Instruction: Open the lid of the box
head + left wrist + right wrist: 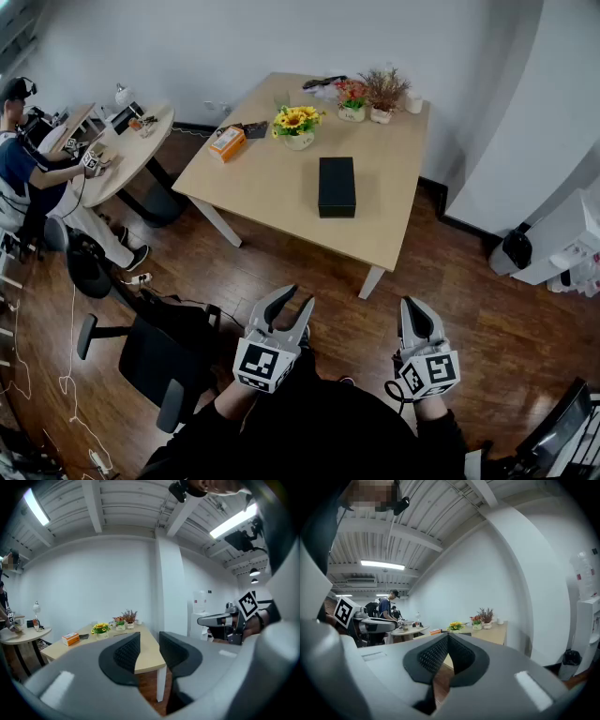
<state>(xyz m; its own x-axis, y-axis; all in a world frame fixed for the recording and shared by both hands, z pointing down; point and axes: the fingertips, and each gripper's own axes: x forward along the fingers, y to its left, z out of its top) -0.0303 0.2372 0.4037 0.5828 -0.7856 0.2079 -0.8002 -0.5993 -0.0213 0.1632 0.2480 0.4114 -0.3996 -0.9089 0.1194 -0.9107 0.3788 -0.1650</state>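
Box (337, 187), black and with its lid down, lies mid-table (272, 183), well apart from both grippers, so probably the approach is not begun: left gripper (300, 298) has jaws partly open and empty, right gripper (411, 305) has jaws fully together on nothing.

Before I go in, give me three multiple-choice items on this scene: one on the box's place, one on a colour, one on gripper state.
1. Where is the black box? A. wooden table B. floor C. round desk
2. What colour is the carton beside the sunflower pot? A. blue B. orange C. green
3. Which gripper is open? A. left gripper B. right gripper C. both
Answers: 1 A, it lies mid-table, lid closed. 2 B, its top is orange. 3 A, its jaws stand apart with nothing between them; the right gripper's meet.
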